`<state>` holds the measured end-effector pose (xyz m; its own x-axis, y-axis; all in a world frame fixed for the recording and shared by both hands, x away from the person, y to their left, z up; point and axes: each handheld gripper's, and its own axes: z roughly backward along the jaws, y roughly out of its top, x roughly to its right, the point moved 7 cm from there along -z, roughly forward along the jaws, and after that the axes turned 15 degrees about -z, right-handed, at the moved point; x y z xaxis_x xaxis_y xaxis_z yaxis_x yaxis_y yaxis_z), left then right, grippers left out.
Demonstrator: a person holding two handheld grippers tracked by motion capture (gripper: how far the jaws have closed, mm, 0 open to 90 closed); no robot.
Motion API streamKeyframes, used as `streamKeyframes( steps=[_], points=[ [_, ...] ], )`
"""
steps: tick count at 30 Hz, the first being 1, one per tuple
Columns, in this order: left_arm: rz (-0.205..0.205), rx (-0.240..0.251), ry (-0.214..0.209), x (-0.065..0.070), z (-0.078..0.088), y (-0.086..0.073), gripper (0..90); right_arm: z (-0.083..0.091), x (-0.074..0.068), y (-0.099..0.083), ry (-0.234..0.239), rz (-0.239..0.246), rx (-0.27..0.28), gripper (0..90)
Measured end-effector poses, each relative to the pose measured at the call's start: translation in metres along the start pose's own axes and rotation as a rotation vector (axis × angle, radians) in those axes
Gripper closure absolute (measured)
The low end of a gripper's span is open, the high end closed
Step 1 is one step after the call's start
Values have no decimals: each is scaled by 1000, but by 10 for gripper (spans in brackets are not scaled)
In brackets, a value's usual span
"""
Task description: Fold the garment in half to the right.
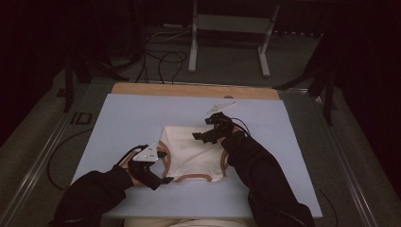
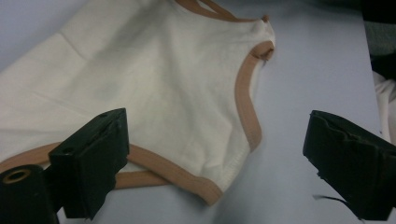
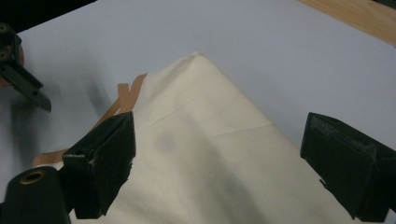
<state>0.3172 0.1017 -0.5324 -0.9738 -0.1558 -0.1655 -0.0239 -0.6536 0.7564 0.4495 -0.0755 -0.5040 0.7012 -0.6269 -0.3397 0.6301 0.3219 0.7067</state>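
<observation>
Garment [image 1: 194, 153], cream with tan trim, lies flat on the table [image 1: 123, 118]. Left gripper [image 1: 163, 168] at its near-left corner, jaws apart, nothing clamped. Right gripper [image 1: 204, 130] over its far edge, jaws apart.

Dim room, grey floor [image 1: 222, 59] with black cables [image 1: 163, 61], white metal stand [image 1: 230, 28], dark curtains behind.
</observation>
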Motion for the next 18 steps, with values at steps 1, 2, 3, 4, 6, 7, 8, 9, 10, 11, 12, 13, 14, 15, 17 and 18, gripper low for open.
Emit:
streamKeyframes(
  steps=[1,2,3,4,6,7,8,9,10,11,12,13,14,15,17,18],
  points=[
    [-10,-1,-8,1,-1,-1,103,-3,-1,0,1,-4,-3,103],
    [-14,-6,-8,3,-3,-2,110,-5,-2,0,4,-6,-5,103],
    [-19,-11,-12,4,-4,-2,129,-7,-3,1,7,-10,-7,103],
    [-25,-15,-21,5,-6,-3,137,-10,-3,1,9,-4,-9,103],
    [-35,-25,-33,7,-8,-5,153,-15,-6,0,15,-5,-17,103],
    [-33,-26,-46,8,-9,-6,154,-17,-7,0,17,-3,-19,103],
    [-36,-34,-50,9,-10,-7,159,-19,-8,0,17,-2,-27,103],
    [-42,-39,-57,9,-11,-8,160,-21,-9,0,22,2,-28,103],
    [-42,-41,-64,10,-12,-9,162,-23,-10,0,24,3,-30,103],
    [-51,-51,-63,10,-14,-10,172,-25,-11,-1,25,2,-34,103],
    [-51,-54,-72,11,-15,-11,173,-27,-13,-2,27,2,-40,103],
    [-59,-65,-73,11,-17,-13,182,-28,-13,-2,29,8,-45,103],
    [-65,-76,-78,12,-18,-14,184,-30,-14,-3,29,9,-51,103],
    [-66,-83,-82,13,-19,-15,196,-31,-15,-4,30,14,-54,103],
    [-85,-103,-76,12,-22,-17,226,-33,-16,-5,28,13,-63,103],
    [-92,-111,-73,13,-24,-18,251,-34,-17,-5,32,17,-64,103]
  ],
)
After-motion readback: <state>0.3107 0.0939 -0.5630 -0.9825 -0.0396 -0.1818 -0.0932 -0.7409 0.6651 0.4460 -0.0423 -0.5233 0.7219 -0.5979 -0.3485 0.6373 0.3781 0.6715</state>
